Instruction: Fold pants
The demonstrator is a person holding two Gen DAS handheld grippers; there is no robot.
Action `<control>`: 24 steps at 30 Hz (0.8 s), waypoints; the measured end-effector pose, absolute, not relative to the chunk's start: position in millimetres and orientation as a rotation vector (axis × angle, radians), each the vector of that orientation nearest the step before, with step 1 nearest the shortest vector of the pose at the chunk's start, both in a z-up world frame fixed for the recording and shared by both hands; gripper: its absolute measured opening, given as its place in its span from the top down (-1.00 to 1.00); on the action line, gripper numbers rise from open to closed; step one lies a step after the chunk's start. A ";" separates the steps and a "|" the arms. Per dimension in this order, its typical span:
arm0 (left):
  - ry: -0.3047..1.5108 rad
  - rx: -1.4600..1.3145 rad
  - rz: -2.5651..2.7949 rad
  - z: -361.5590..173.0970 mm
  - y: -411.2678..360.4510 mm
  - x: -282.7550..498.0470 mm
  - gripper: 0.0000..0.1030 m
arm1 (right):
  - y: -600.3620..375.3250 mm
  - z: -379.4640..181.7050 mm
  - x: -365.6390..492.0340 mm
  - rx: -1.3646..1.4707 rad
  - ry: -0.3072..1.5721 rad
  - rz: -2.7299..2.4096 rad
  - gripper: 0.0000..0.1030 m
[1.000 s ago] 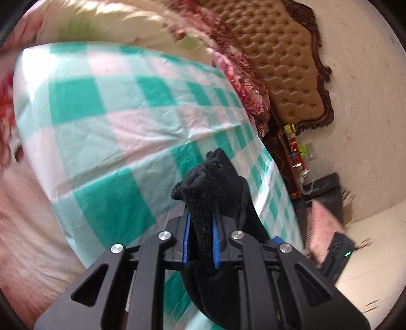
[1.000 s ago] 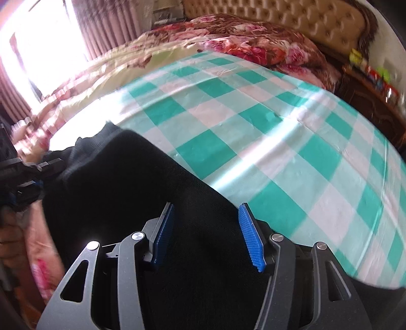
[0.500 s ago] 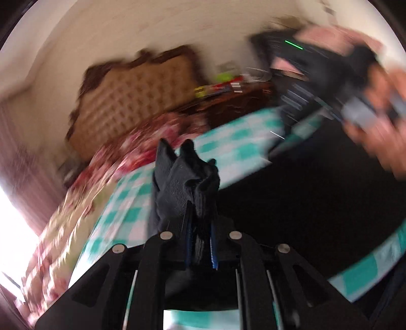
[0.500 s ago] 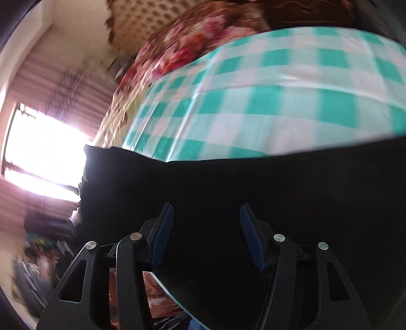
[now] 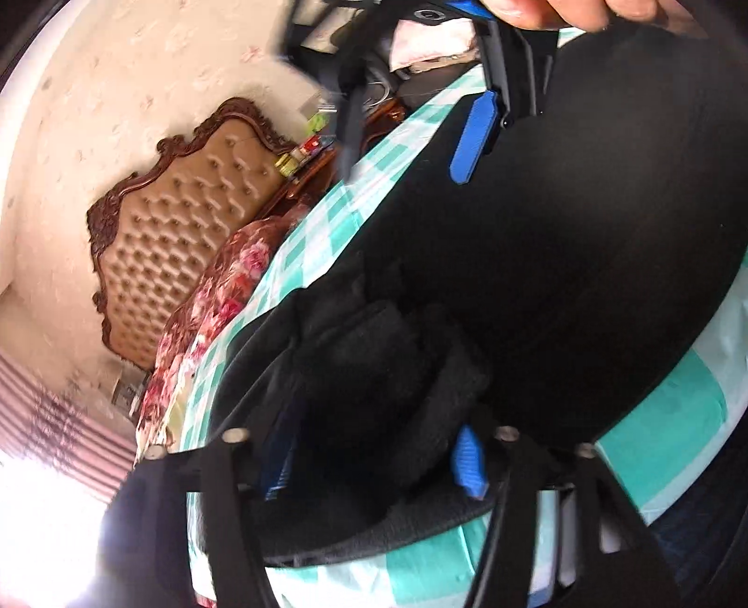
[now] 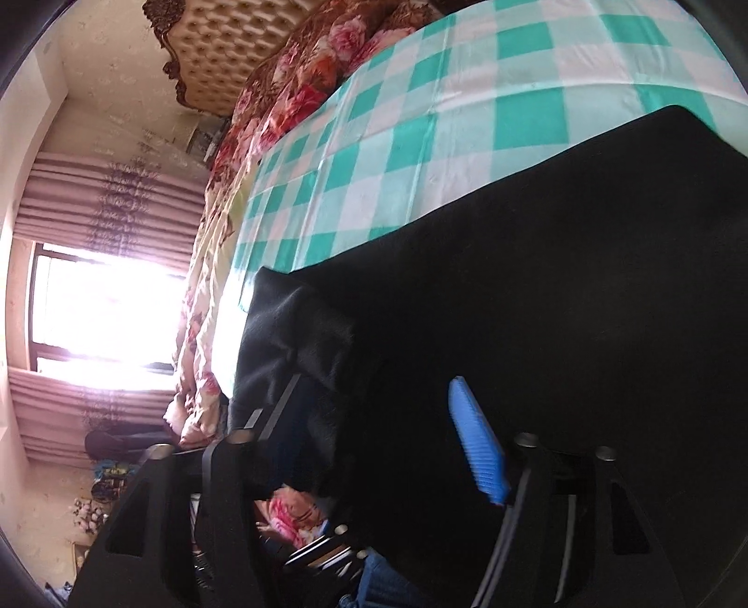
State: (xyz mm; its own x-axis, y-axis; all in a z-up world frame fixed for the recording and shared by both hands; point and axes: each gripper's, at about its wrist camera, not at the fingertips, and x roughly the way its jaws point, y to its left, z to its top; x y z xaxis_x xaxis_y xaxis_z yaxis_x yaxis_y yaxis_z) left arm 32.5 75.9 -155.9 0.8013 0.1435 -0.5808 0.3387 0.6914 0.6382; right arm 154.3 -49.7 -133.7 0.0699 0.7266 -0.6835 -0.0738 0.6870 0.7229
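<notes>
- Because the left hand-held gripper has just been opening with a bunched wad of the black pants between its jaws, the cloth there could slump out of line as it comes free; the wad sits loose between the blue pads and does not look pinched.
- Since the right hand-held gripper has also just been opening and now stands wide, with cloth lying under and between its jaws but not clamped, neither tool seems to have a firm hold, so the fold may relax or spring back along its edge.
- The pants lie spread on the green-checked sheet of the bed, close to its near edge; part of the cloth by the left tool hangs toward that edge and might slide off if dragged.
- A thick ridge of fabric near the left jaws could stay as a lump under the next fold unless smoothed.
- Both tools point downward at the cloth, each rolled well to one side, so the headboard looks tilted.
- In the left view the right tool comes in from above, held by a hand at the picture's top edge, its pad just over the pants.
</notes>
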 end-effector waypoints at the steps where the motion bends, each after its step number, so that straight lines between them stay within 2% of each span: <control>1: 0.665 0.799 -0.136 -157.9 77.6 36.8 0.58 | -46.4 -133.9 153.4 0.595 1.392 0.666 -0.51; 3: 0.653 0.741 -0.137 -149.6 80.1 37.6 0.71 | -42.8 -135.3 152.0 0.604 1.414 0.683 -0.56; 8: 0.605 0.602 -0.114 -118.6 96.0 35.1 0.73 | -23.0 -144.2 152.6 0.673 1.482 0.742 -0.61; 15: 0.601 0.601 -0.120 -115.8 89.6 29.4 0.74 | 29.3 -153.8 174.7 0.694 1.499 0.823 -0.62; 17: 0.591 0.605 -0.119 -114.0 84.7 26.0 0.74 | 40.7 -156.0 181.0 0.655 1.500 0.801 -0.28; 18: 0.583 0.612 -0.117 -113.3 82.1 25.4 0.75 | 43.9 -154.3 183.0 0.626 1.491 0.793 0.20; 19: 0.571 0.623 -0.112 -111.8 78.3 24.3 0.75 | 43.2 -149.7 184.6 0.590 1.472 0.783 0.36; 22: 0.521 0.625 -0.134 -102.0 64.3 21.6 0.76 | 28.2 -120.5 181.6 0.502 1.368 0.785 0.54; 24: 0.487 0.646 -0.179 -98.1 45.0 17.9 0.76 | 6.9 -104.0 174.7 0.439 1.305 0.752 0.56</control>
